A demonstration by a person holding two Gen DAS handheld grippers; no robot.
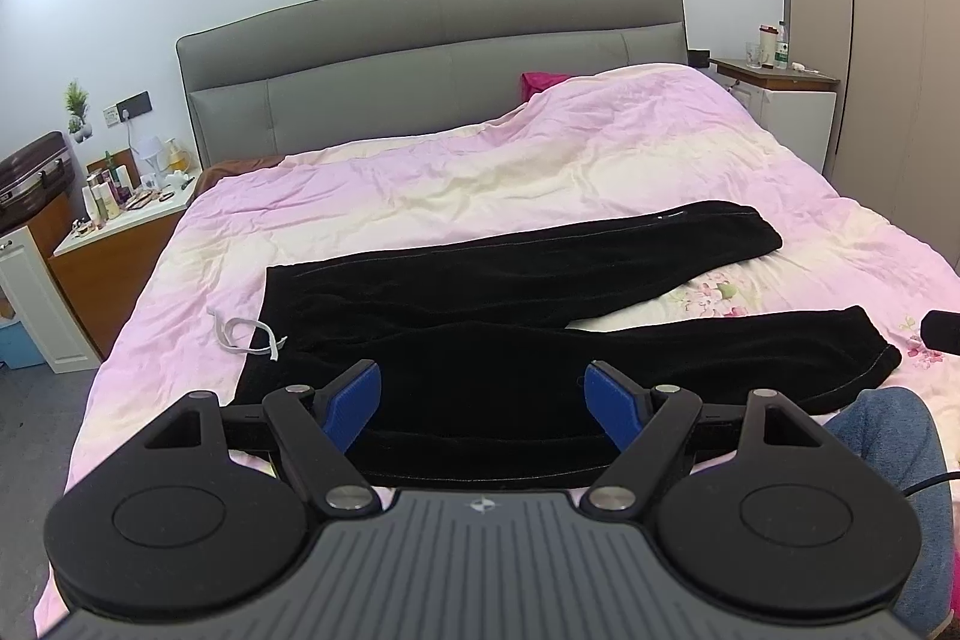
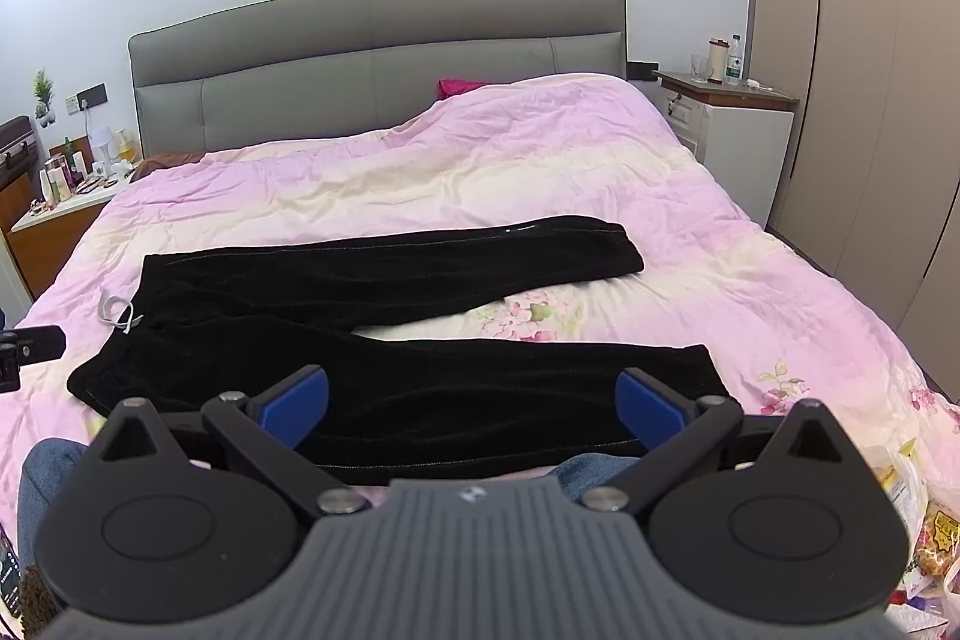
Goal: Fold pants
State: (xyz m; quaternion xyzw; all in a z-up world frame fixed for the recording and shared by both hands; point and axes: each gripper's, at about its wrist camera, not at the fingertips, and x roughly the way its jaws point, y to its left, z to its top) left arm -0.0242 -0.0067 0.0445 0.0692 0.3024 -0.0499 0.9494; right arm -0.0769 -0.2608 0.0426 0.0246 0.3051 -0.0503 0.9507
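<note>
Black pants [image 1: 480,292] [image 2: 372,280] lie spread flat on the pink bed cover, waist to the left, both legs running right and splayed apart. A white drawstring [image 1: 249,334] [image 2: 117,313] trails off the waistband. My left gripper [image 1: 483,400] hovers open over the near edge of the pants by the waist and hip, blue pads wide apart with nothing between them. My right gripper [image 2: 471,403] hangs open above the near leg, also holding nothing. A black bit of the right gripper shows at the right edge of the left wrist view.
The bed [image 1: 540,148] has a grey headboard [image 1: 432,52]. Nightstands [image 1: 780,94] [image 1: 120,226] with bottles and clutter stand on both sides. A person's denim-clad knee [image 1: 888,436] is at the near edge. Snack bags [image 2: 924,508] lie at the lower right. A wardrobe [image 2: 870,40] fills the right.
</note>
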